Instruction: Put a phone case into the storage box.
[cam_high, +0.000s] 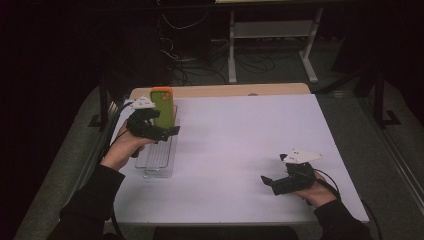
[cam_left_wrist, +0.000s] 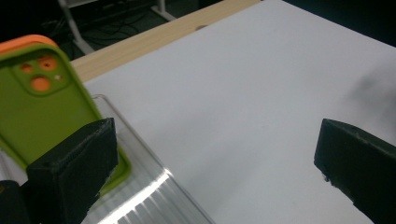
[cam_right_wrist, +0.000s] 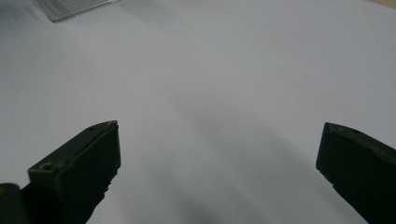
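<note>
Dim room, bright table

We see the white table (cam_high: 240, 150) lit from above against near-black surroundings; glare streaks the clear tray (cam_left_wrist: 154, 196), soft shadows fall beneath the right gripper (cam_right_wrist: 219, 154), and both gripper views blur close up.

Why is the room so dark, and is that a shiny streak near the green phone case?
High view: only the white table is lit, surroundings nearly black. Left gripper view: glare streaks the clear tray below the phone case; the near jaws look soft. Right gripper view: dim, faint shadows on the table.
</note>
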